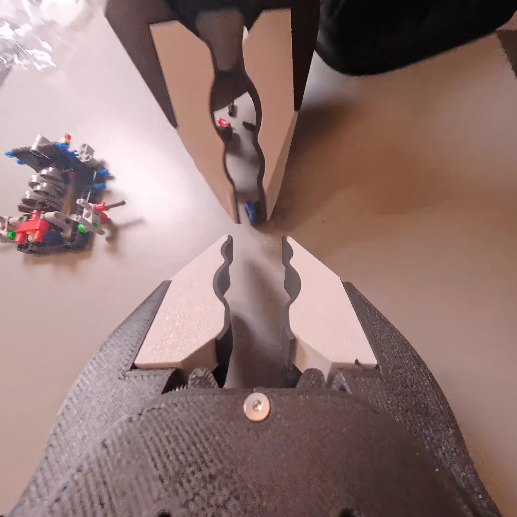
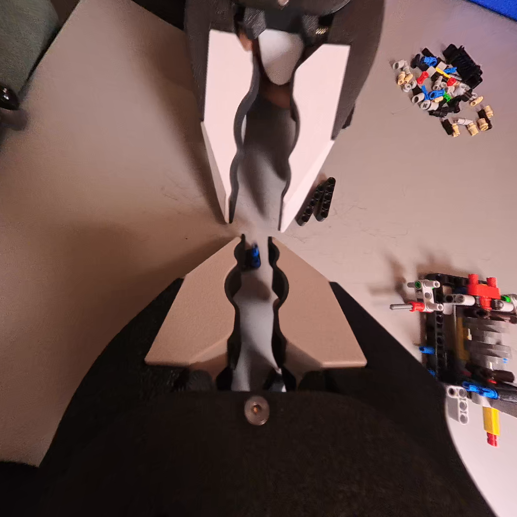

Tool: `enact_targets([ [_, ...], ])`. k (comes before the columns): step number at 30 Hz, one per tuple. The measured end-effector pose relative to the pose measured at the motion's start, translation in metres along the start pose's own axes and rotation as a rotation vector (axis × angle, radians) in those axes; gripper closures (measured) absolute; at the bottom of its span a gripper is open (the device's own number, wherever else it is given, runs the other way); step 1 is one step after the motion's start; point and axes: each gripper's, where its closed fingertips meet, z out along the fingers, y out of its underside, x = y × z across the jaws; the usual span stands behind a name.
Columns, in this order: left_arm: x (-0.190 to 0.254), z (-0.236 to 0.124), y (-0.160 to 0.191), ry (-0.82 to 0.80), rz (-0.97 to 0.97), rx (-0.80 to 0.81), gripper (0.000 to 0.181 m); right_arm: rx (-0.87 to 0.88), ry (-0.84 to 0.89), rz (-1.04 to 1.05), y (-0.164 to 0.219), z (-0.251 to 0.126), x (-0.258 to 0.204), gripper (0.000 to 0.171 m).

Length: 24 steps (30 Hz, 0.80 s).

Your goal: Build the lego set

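Note:
My right gripper is shut on a small blue pin, held between its fingertips just above the table. It shows in the left wrist view coming from the top, with the blue pin at its tips. My left gripper is open and empty, tip to tip with the right one and a short way apart from it. It also shows in the right wrist view. The part-built lego model lies on the table to the left, also in the right wrist view.
A pile of small loose lego pieces lies at the far right. Two black beams lie side by side next to the left gripper's finger. A crumpled clear plastic bag is at the far left. A dark bulky shape sits at the table's far side. From either gripper's tips it is about 20 centimeters to the dark bulky shape.

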Motion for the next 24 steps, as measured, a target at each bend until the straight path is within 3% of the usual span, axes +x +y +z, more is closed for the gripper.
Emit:
enact_targets([
  [3,0.002,0.005,0.002,0.009,-0.014,-0.019,0.150,0.041,0.024,0.048,-0.002,-0.013,0.003,0.147],
  [7,-0.001,0.009,0.001,-0.003,-0.023,-0.032,0.151,-0.074,0.089,0.119,0.022,-0.030,-0.008,0.146],
  [11,-0.004,0.016,-0.004,-0.003,-0.034,-0.034,0.153,-0.178,0.183,0.195,0.035,-0.018,-0.021,0.148],
  [16,-0.003,0.022,-0.008,0.020,-0.046,-0.035,0.158,-0.167,0.180,0.294,0.029,-0.011,-0.017,0.145],
  [24,0.004,0.016,-0.008,0.033,-0.038,-0.025,0.172,-0.190,0.093,0.193,0.024,-0.003,-0.015,0.161],
])
